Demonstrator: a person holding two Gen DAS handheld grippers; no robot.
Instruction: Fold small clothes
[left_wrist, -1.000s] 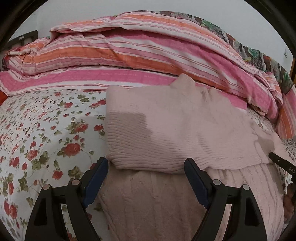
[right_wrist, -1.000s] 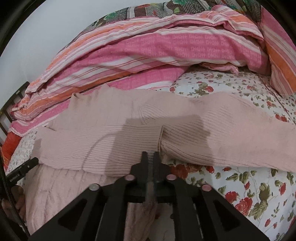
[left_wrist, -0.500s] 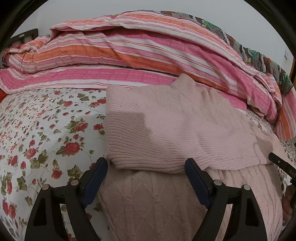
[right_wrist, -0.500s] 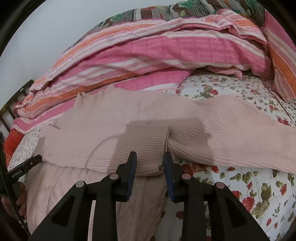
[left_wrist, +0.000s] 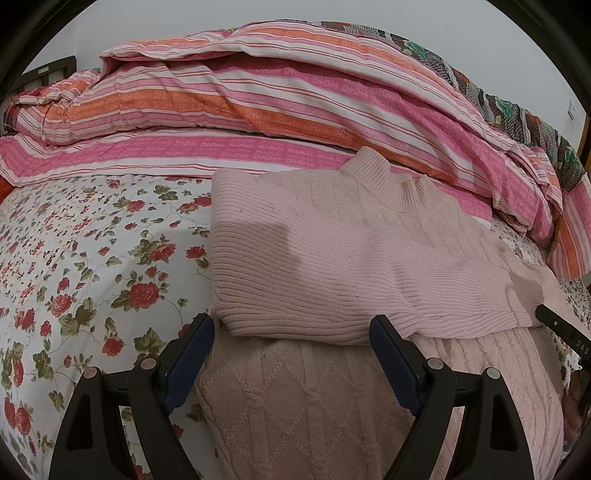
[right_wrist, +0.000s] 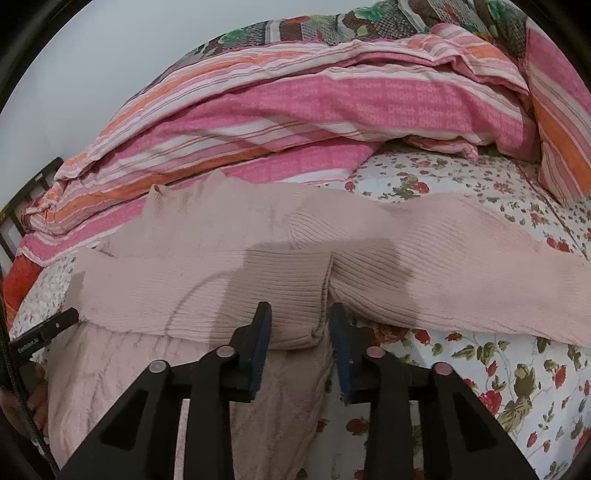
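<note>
Right tool (right_wrist: 300, 314): jaws part open, with the folded sleeve's cuff (right_wrist: 295, 295) lying between the pads and not pinched. The jaws have just been opening from a tight close, then eased in a little. The cuff end rests flat on the sweater's body.

Left tool (left_wrist: 291, 328): jaws wide apart, empty, hovering over the sweater's near left side. The folded edge of the sleeve lies just ahead of the pads.

Sweater (left_wrist: 351, 258): pale pink knit, spread face up on the bed (left_wrist: 92, 258), collar (left_wrist: 384, 181) toward the striped quilt (left_wrist: 295, 92) heaped at the far side. One sleeve is folded across the chest. The other sleeve (right_wrist: 461, 266) lies out over the flowered sheet on the right, unfolded.

Judgement on step: the first sleeve fold looks placed, and the release is nearly complete. Next would be the outstretched sleeve.

Notes for doing it well:
- Draw the right tool straight back from the cuff, so a pad does not snag the ribbing and drag the fold open.
- The knit is thick and soft, so take the second sleeve near its cuff with a full pinch.
- Carry it low across and lay it on the first sleeve, edges parallel.
- The left tool could press down on the body to stop it sliding on the sheet.
</note>
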